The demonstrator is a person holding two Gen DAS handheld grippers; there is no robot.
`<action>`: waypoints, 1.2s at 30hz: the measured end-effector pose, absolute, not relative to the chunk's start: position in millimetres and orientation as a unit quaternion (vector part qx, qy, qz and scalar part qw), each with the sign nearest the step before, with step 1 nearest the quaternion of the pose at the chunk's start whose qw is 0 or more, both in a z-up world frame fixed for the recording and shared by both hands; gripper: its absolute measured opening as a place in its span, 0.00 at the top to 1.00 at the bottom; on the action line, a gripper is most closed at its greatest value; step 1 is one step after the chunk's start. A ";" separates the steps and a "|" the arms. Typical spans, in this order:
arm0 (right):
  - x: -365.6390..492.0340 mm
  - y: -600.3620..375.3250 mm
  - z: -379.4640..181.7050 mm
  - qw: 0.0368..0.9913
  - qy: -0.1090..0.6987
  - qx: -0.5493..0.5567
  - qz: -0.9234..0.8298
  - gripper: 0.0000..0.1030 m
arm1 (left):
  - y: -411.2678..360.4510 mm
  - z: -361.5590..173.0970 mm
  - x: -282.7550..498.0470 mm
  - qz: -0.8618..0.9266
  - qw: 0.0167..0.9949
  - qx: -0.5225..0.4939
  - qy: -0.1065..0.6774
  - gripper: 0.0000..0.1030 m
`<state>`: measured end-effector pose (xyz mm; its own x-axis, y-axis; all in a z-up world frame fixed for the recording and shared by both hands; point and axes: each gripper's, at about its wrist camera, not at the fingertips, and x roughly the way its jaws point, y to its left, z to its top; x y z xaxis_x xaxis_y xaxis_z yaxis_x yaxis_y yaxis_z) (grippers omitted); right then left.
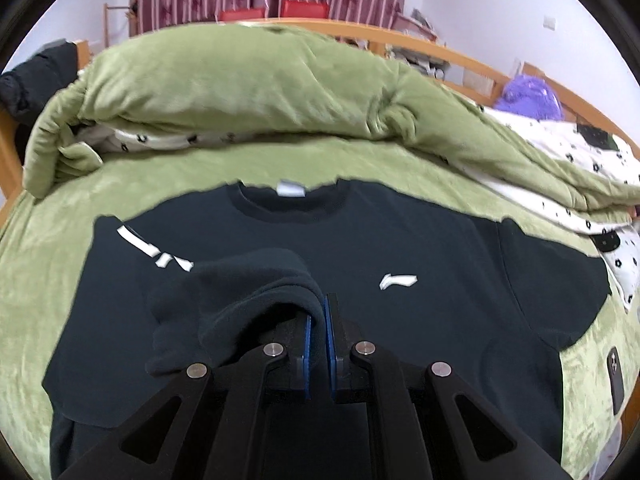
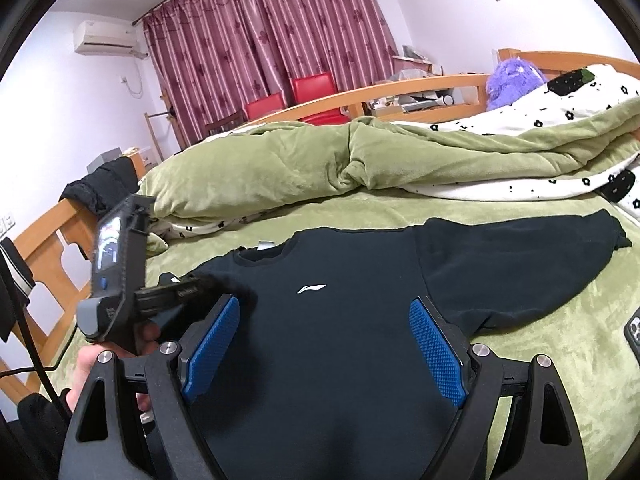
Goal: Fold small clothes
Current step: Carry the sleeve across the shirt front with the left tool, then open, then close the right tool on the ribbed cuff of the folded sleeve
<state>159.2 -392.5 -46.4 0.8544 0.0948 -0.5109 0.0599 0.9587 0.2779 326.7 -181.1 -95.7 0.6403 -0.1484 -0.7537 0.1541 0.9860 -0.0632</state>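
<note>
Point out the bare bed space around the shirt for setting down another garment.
Bare green sheet lies left of the dark shirt, and a strip between its collar and the bunched quilt. Right is crowded: a phone and the quilt's flowered edge.

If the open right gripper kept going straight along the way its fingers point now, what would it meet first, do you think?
Most likely the chest of the dark sweatshirt lying on the green blanket; the right gripper tilts down at it with nothing between, though depth is hard to judge.

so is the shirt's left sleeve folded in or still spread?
Folded in: left gripper pinches the sleeve over the black shirt chest.
</note>
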 end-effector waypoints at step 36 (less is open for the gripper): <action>248.6 -192.4 -84.8 0.923 0.347 -0.043 0.158 0.37 | 36.5 -63.5 249.2 0.048 0.941 0.011 0.334 0.38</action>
<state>248.6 -192.4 -84.8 0.7093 0.2621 -0.6543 -0.3220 0.9463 0.0300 249.2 36.5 -63.5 0.7728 0.0980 -0.6271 -0.0835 0.9951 0.0526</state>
